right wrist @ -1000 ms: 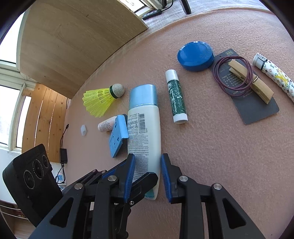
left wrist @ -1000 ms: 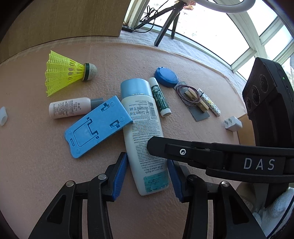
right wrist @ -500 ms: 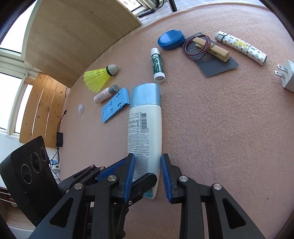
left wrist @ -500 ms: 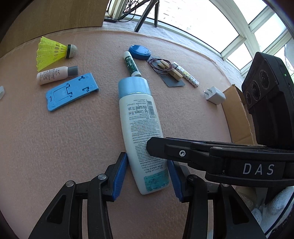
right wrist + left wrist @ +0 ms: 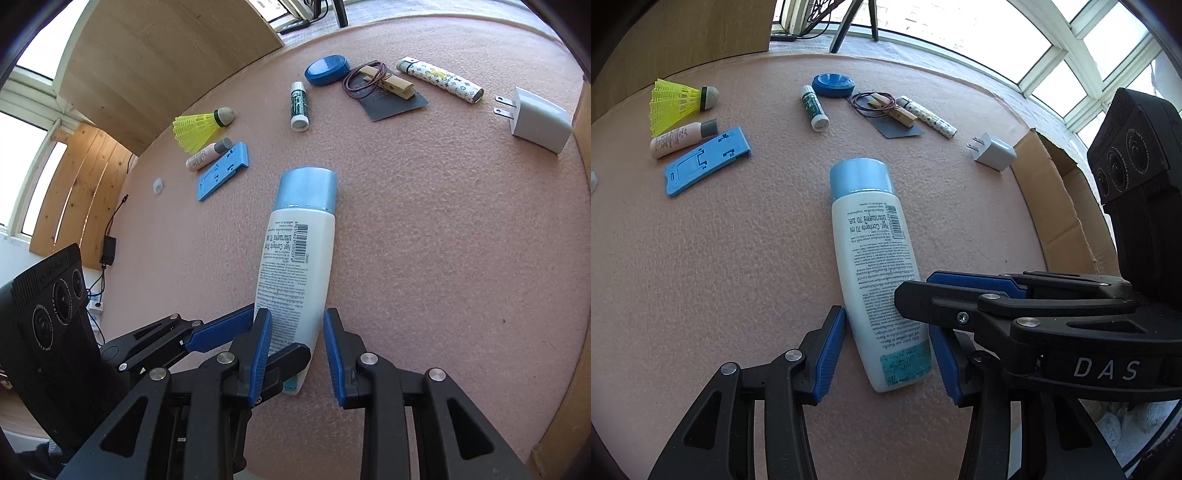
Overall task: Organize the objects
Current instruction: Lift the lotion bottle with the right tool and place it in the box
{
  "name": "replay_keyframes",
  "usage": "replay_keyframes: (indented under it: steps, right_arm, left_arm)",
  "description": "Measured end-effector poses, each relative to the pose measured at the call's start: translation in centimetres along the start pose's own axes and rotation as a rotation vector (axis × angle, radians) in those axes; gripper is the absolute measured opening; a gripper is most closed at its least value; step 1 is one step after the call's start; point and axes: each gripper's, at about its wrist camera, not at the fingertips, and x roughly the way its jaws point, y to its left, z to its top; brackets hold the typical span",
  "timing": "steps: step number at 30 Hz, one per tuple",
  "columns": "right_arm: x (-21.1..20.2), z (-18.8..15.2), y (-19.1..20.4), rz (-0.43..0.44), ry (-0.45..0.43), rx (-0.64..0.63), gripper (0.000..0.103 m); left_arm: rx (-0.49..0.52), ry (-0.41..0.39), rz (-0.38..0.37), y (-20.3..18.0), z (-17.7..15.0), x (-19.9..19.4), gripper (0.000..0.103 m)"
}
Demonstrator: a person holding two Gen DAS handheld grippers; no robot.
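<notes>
A white bottle [image 5: 877, 280] with a blue cap is held out over the pink mat [image 5: 701, 258], its base end between both tongs. The right gripper [image 5: 295, 350] is pinched on it. The left gripper [image 5: 886, 354] is opening, a gap seen beside its left pad [image 5: 831, 350].

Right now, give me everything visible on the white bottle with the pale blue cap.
The white plastic bottle with a pale blue cap shows its printed back label and barcode, with a teal sticker at its base. Cap on, pointing away from both cameras. The left gripper, jaws opening, straddles its base end; the right gripper clamps the same end. Whether it rests on the pink mat is unclear.
</notes>
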Motion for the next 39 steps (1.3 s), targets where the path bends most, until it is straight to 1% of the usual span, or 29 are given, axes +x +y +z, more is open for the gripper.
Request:
replay_keyframes:
  steps: [1, 2, 4, 6, 7, 15, 18, 19, 23, 24, 26, 32, 39]
  right_arm:
    - [-0.3, 0.0, -0.1, -0.016, -0.015, 0.0, 0.027]
    - [-0.4, 0.1, -0.2, -0.027, -0.023, 0.0, 0.028]
    - [-0.6, 0.5, -0.5, -0.026, -0.037, 0.009, 0.038]
    - [-0.7, 1.0, -0.7, -0.023, -0.047, 0.019, 0.045]
    - [-0.7, 1.2, -0.8, -0.025, -0.049, 0.021, 0.045]
    - [0.9, 2.7, 0.3, -0.025, -0.033, -0.014, 0.045]
    - [1.5, 2.9, 0.7, -0.029, -0.013, -0.022, 0.045]
    - [1.7, 2.9, 0.8, -0.029, -0.009, -0.026, 0.044]
    - [1.8, 2.7, 1.2, -0.045, -0.008, -0.036, 0.04]
    - [1.8, 2.6, 1.2, -0.049, -0.01, -0.036, 0.038]
    - [1.6, 2.5, 1.0, -0.045, -0.017, -0.029, 0.037]
    - [-0.6, 2.0, 0.7, -0.056, -0.065, -0.015, 0.034]
    - [-5.7, 1.3, -0.7, -0.066, -0.154, 0.018, 0.034]
  left_arm:
    - [0.001, 0.0, 0.006, 0.0, 0.1, 0.0, 0.063]
    - [0.004, -0.001, 0.007, 0.1, 0.2, 0.0, 0.068]
    - [0.006, -0.005, 0.016, 0.4, 0.4, 0.1, 0.068]
    - [-0.004, -0.005, 0.011, 0.8, 0.9, 0.4, 0.068]
    - [-0.009, -0.007, 0.007, 1.0, 1.2, 0.5, 0.068]
    - [-0.02, -0.021, -0.015, 1.7, 2.1, 1.1, 0.067]
    - [-0.027, -0.021, -0.023, 1.7, 2.2, 1.3, 0.06]
    - [-0.026, -0.019, -0.025, 1.7, 2.2, 1.3, 0.055]
    - [-0.024, -0.024, -0.021, 1.6, 2.1, 1.4, 0.055]
    - [-0.025, -0.023, -0.023, 1.5, 2.1, 1.4, 0.055]
    - [-0.023, -0.024, -0.024, 1.2, 2.1, 1.4, 0.054]
    - [0.009, -0.045, -0.038, -0.7, 2.3, 0.6, 0.054]
    - [0.094, -0.095, -0.07, -5.5, 4.0, -1.3, 0.052]
